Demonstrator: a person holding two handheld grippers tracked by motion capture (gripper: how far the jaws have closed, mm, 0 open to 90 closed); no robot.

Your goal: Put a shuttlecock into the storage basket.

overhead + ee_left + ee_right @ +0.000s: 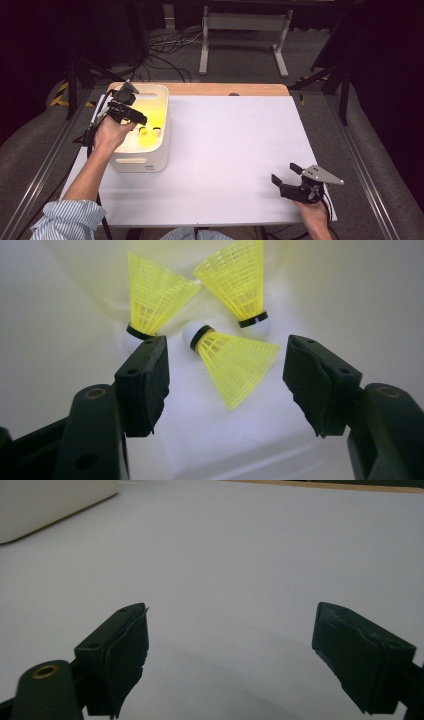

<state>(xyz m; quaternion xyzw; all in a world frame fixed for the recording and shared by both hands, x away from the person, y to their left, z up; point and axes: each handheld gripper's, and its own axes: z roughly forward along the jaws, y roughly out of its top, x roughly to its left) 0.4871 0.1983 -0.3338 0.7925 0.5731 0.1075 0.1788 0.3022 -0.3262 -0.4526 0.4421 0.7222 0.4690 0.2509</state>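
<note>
Striped sleeve aside, the high view shows the left tool dipped into the white bin, while the right tool rests spread on the desk. Left gripper view: released jaws straddle one of three yellow shuttlecocks; none grasped yet. Right gripper view: released, empty.

Three yellow shuttlecocks lie in one white bin: one at 11 o'clock, one at 1 o'clock, one at the centre. Two tongs are present, the left tongs and the right tongs, over one white surface.
</note>
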